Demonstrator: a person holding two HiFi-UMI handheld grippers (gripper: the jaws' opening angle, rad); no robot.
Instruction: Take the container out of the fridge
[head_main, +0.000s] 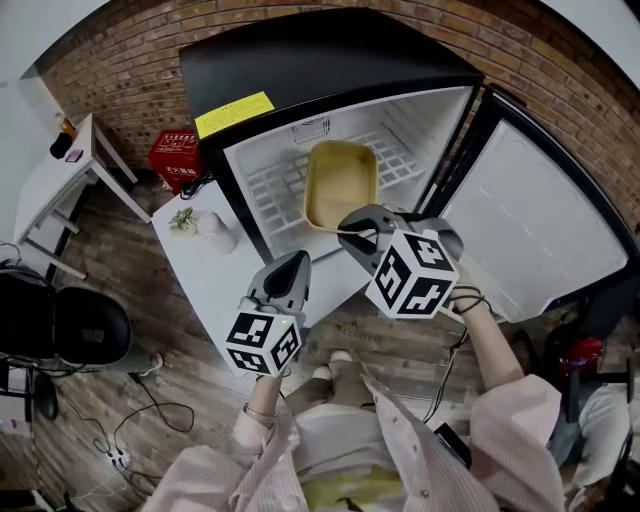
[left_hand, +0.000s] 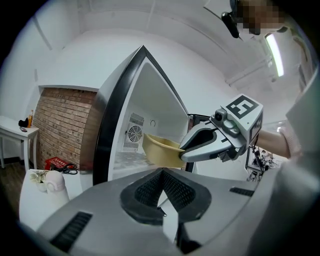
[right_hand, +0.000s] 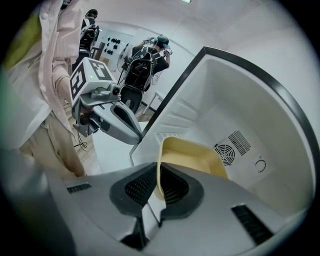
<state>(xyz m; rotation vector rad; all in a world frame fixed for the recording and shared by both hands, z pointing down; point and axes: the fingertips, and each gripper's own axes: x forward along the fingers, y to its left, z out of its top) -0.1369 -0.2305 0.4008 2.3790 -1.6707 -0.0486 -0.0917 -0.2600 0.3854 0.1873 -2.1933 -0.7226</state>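
The fridge (head_main: 330, 70) stands against a brick wall (head_main: 120, 60) with its door (head_main: 520, 220) swung wide open to the right. The yellow container (head_main: 340, 180) is inside it, above the white wire shelf (head_main: 270, 190), with its near end at the front of the opening. Whether its base rests on the shelf or is lifted clear of it cannot be told. The right gripper (head_main: 350, 228) reaches in from the front and has hold of the container by its near wall. In the right gripper view the thin yellow wall runs straight down between the two dark pads, and the jaws are drawn in tight on it from either side. The left gripper (head_main: 297, 262) hovers lower and to the left, outside the fridge and near its front edge, touching nothing. Its jaws are closed together, pad against pad, with nothing between them. From the left gripper view the container sticks partly out past the fridge's black front frame, pinched in the tips of the right gripper. To the left of the fridge is a white table (head_main: 195, 285) with a pale cup (head_main: 215, 232) on it, and a red box (head_main: 175, 155) sits on the floor by the wall.
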